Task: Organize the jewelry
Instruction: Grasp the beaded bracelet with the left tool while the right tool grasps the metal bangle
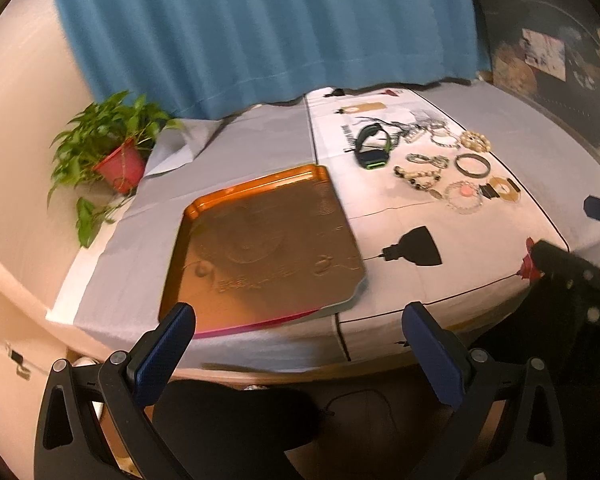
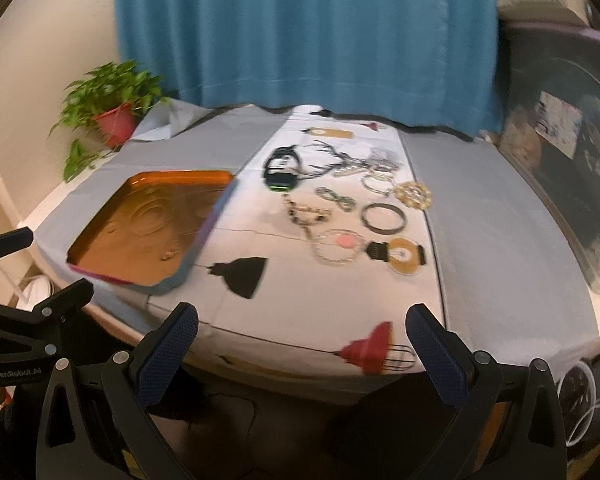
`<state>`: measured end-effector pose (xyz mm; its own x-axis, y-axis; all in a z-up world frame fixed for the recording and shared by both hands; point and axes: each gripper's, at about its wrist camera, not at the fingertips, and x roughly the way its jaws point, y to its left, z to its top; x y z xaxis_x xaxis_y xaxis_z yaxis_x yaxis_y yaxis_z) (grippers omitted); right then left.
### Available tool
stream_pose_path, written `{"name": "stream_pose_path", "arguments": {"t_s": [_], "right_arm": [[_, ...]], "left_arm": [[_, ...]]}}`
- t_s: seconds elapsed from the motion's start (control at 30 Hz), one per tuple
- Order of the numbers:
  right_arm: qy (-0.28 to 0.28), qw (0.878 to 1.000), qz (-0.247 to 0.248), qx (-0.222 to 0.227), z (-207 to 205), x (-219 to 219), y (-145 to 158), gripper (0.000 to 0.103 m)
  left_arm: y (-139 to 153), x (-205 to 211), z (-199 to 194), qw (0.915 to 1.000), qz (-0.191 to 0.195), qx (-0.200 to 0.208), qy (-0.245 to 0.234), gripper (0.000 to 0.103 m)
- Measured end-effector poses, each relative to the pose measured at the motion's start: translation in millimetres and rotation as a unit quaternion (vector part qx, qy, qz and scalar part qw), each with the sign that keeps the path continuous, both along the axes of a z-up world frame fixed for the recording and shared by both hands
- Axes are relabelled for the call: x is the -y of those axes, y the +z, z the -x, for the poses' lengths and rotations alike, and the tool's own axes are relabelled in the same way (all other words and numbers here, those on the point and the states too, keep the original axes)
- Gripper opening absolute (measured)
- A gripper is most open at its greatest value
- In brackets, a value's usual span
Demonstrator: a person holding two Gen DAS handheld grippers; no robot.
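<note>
I am holding my left gripper [image 1: 298, 346] and my right gripper [image 2: 302, 346] just short of the near edge of the table [image 2: 500, 216], both with jaws spread wide and gripping nothing. My 2 pairs of blue-padded fingers [image 1: 164, 356] are hovering off the cloth, touching none of the jewelry.

An orange tray [image 1: 260, 240] is sitting on the grey cloth to the left, with nothing I can make out inside beyond its embossed pattern. The jewelry is lying well apart from me on the white printed runner [image 2: 300, 280], to the right of the tray: a black watch with green trim [image 2: 282, 170], a dark bangle [image 2: 382, 218], a beaded bracelet [image 2: 336, 248], a gold beaded ring-shaped piece [image 2: 412, 196] and several chains I cannot tell apart in the blur.

A potted plant [image 2: 108, 108] is standing at the far left corner, before a blue curtain [image 2: 308, 32].
</note>
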<state>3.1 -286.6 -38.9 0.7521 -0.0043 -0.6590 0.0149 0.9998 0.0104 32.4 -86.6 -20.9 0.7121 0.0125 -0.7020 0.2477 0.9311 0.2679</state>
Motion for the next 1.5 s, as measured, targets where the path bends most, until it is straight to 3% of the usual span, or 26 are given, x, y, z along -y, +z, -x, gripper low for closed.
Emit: {"name": "stream_pose_path", "arguments": {"t_s": [0.33,0.5,0.67,0.9,1.13,1.3,1.5], "right_arm": [[-0.047,0.999,-0.015,-0.008,-7,51,-16,0.103],[-0.078,0.997,-0.013,-0.013,-12,79,-25,0.103],[-0.115,0.993,-0.013,-0.023,-23,111,-37,0.103],[-0.134,0.99,-0.019,-0.042,-58,141,-52,0.103],[-0.108,0.993,-0.015,-0.048,-118,139,-56,0.103],[-0.09,0.994,0.006,-0.067,-159,130,-70,0.103],[-0.096,0.992,-0.01,-0.077,-182,133,-79,0.103]], "left_arm": [[-13,40,-15,0.9985,-0.027,-0.022,-0.043,0.103],[-22,59,-33,0.992,-0.004,-0.087,-0.091,0.103],[-30,82,-53,0.988,0.012,-0.101,-0.116,0.103],[-44,100,-98,0.9823,0.054,-0.14,-0.112,0.103],[-38,112,-158,0.9818,0.114,-0.125,-0.087,0.103],[-55,123,-197,0.9824,0.093,-0.141,-0.08,0.103],[-71,120,-224,0.9753,0.131,-0.168,-0.059,0.1]]}}
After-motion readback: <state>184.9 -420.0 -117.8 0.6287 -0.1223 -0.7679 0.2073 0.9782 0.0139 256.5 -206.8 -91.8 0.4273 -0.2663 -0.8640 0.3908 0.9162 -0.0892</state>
